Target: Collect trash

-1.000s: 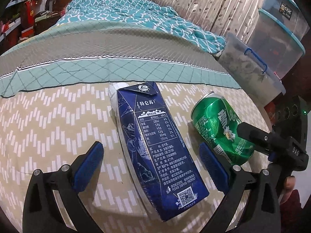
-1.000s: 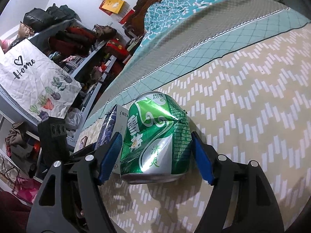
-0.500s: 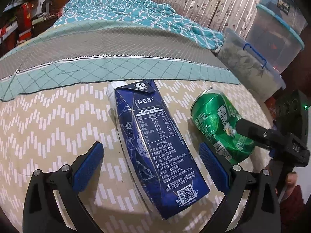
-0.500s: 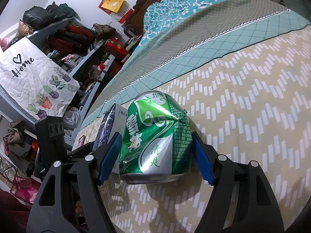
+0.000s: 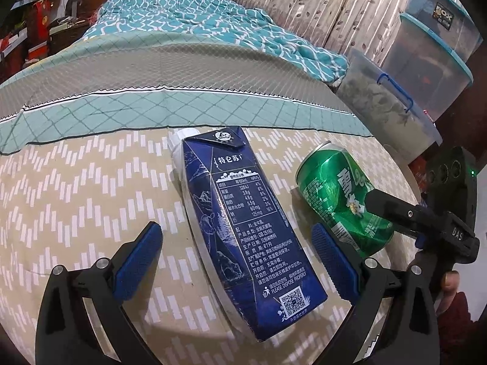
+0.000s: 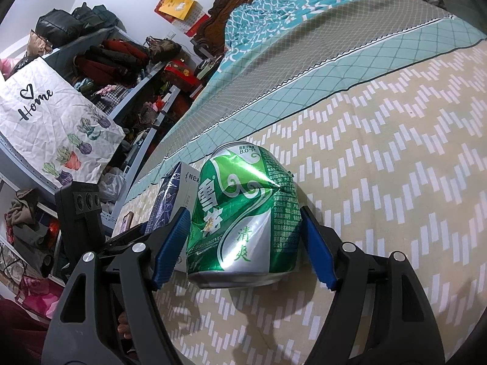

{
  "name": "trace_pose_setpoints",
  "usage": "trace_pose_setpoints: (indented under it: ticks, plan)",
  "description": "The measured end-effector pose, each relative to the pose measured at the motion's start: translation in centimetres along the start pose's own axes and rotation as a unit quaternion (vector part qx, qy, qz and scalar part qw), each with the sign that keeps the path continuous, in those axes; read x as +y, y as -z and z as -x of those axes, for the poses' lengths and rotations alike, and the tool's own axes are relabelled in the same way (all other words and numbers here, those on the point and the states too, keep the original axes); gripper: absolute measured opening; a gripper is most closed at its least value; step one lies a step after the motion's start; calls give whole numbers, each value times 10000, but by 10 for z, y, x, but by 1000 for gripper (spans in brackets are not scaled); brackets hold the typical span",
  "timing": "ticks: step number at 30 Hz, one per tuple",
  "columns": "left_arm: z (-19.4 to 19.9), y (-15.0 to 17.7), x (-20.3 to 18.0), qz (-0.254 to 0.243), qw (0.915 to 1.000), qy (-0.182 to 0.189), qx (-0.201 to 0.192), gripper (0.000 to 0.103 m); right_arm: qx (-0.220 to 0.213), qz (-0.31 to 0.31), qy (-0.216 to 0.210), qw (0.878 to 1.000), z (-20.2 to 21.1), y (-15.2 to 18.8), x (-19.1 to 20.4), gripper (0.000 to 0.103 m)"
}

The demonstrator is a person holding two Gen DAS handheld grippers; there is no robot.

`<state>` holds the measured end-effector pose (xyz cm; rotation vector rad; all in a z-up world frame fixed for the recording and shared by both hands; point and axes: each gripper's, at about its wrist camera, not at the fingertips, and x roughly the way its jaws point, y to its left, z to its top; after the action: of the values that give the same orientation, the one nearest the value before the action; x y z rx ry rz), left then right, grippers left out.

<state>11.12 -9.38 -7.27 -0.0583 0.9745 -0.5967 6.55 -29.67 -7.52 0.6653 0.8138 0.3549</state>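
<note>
A dark blue milk carton (image 5: 243, 225) lies flat on the beige zigzag bedspread (image 5: 76, 188), white cap at its far end. My left gripper (image 5: 236, 261) is open, its blue pads on either side of the carton's near half with gaps. A dented green beer can (image 6: 243, 219) lies to the carton's right; it also shows in the left wrist view (image 5: 338, 200). My right gripper (image 6: 243, 243) has its blue pads against both sides of the can, which rests on the bedspread. The carton (image 6: 170, 200) shows behind the right gripper's left finger.
A teal patterned quilt (image 5: 197, 27) lies at the head of the bed. Stacked clear storage boxes (image 5: 426, 60) stand past the bed's right edge. Cluttered shelves with bags and a white "Home" cloth (image 6: 51, 130) stand on the other side.
The left gripper has drawn back slightly along the carton. The right gripper's pads stay against the can, which has not moved.
</note>
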Motion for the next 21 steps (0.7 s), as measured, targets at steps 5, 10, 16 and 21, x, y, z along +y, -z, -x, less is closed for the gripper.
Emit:
trace_pose_setpoints:
  ticks: [5, 10, 16, 21]
  plan:
    - [1, 0, -1, -21, 10000, -4, -5, 95, 4, 11, 16, 10000, -2, 1, -4, 74]
    - [2, 1, 0, -8, 10000, 39, -18, 95, 12, 32, 32, 10000, -3, 1, -5, 74]
    - [1, 1, 0, -36, 10000, -1, -8, 95, 12, 31, 31, 10000, -2, 1, -4, 75]
    - [1, 1, 0, -24, 10000, 11, -11, 95, 11, 32, 31, 10000, -2, 1, -5, 75]
